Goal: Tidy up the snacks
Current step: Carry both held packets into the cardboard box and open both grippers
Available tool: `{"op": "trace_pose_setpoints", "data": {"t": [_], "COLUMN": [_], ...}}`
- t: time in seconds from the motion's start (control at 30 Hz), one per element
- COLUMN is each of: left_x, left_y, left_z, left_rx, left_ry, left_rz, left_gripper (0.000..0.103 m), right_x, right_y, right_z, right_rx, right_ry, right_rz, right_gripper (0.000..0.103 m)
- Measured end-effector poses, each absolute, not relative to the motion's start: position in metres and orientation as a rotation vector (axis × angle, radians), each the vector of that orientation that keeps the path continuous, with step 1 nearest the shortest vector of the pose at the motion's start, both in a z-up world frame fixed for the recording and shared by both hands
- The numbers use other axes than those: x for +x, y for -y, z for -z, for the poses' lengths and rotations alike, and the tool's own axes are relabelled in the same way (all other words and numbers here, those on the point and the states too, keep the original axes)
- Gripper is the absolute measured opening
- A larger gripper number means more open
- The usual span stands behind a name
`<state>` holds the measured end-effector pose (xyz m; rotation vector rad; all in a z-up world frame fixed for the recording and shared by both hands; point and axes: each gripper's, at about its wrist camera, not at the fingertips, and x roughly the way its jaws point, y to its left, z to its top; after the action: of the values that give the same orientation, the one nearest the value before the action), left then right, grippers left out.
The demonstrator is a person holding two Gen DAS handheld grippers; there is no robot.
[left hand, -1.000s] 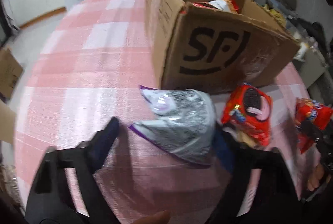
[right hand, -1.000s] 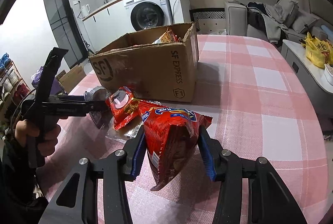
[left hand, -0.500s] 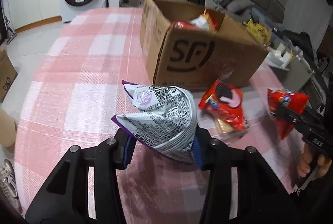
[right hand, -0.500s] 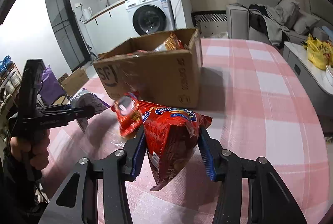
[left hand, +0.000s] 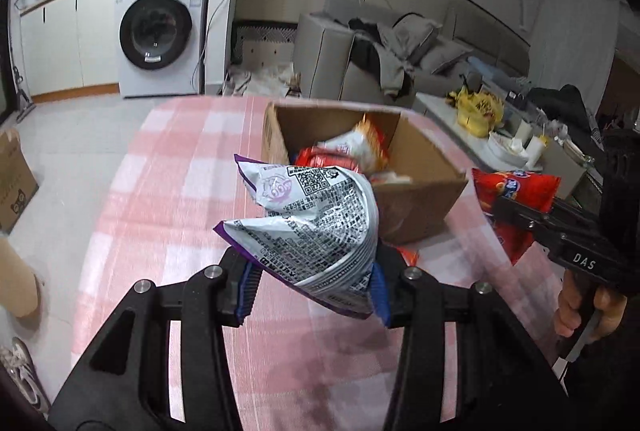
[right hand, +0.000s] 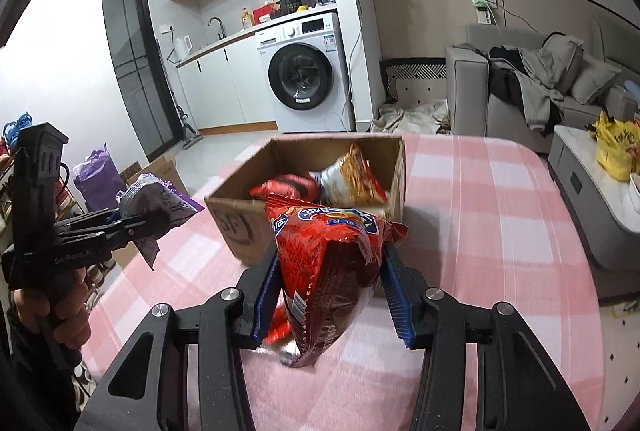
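My left gripper (left hand: 312,287) is shut on a silver and purple snack bag (left hand: 316,227), held above the table in front of the open cardboard box (left hand: 420,199). My right gripper (right hand: 332,295) is shut on a red snack bag (right hand: 332,271), also lifted, just short of the box (right hand: 240,227). Inside the box lie an orange bag (right hand: 352,179) and a red bag (right hand: 288,187). In the right wrist view the left gripper (right hand: 136,223) with its bag (right hand: 156,199) hangs to the left of the box. The left wrist view has the red bag (left hand: 516,191) to the right of it.
The table carries a pink checked cloth (left hand: 168,191). A washing machine (left hand: 156,31) and a grey sofa (left hand: 360,63) stand behind it. A low side table with a yellow bag (right hand: 612,147) is at the right. Flat cardboard (left hand: 12,187) lies on the floor at the left.
My left gripper closed on the silver and purple bag and lifted it off the table. The right gripper rose with the red bag. Both views now look down into the box.
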<state>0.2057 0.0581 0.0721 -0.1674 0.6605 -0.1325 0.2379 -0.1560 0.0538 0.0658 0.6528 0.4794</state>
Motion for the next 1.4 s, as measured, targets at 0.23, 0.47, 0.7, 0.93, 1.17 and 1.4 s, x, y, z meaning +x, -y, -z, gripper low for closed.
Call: {"op": "trace_pose_setpoints", "data": {"t": [0.23,0.47,0.7,0.93,1.17,1.4], "left_x": [0.233,0.279,0.326,0.360,0.383,0.399], "left_y": [-0.052,-0.040,-0.030,-0.016,-0.009,-0.006], "left_z": [-0.093,-0.091,-0.074,-0.058,-0.046,-0.037], "left_rx": [-0.157,-0.142,-0.123,-0.094,-0.083,-0.075], "left_ry": [-0.629,-0.635,-0.666,-0.681,-0.698,-0.717], "left_rz": [0.140,0.149,0.147,0.145,0.144,0.134], "left_gripper": [0.043,0.043,0.043,0.043,0.043,0.043], "right_x": [0.265,0.300,0.332,0.353,0.374,0.382], "right_y": [0.149,0.137,0.128,0.120,0.114,0.110], "right_z": [-0.071,-0.070,-0.058,-0.051,-0.037,-0.032], "right_rx": [0.070,0.078,0.095,0.094,0.091,0.060], "right_ry": [-0.629,-0.633,-0.641,-0.643,-0.665,-0.676], "right_rz": [-0.490,-0.495,-0.499,-0.507,-0.507,-0.501], "right_gripper": [0.048,0.048,0.048,0.048,0.048,0.053]}}
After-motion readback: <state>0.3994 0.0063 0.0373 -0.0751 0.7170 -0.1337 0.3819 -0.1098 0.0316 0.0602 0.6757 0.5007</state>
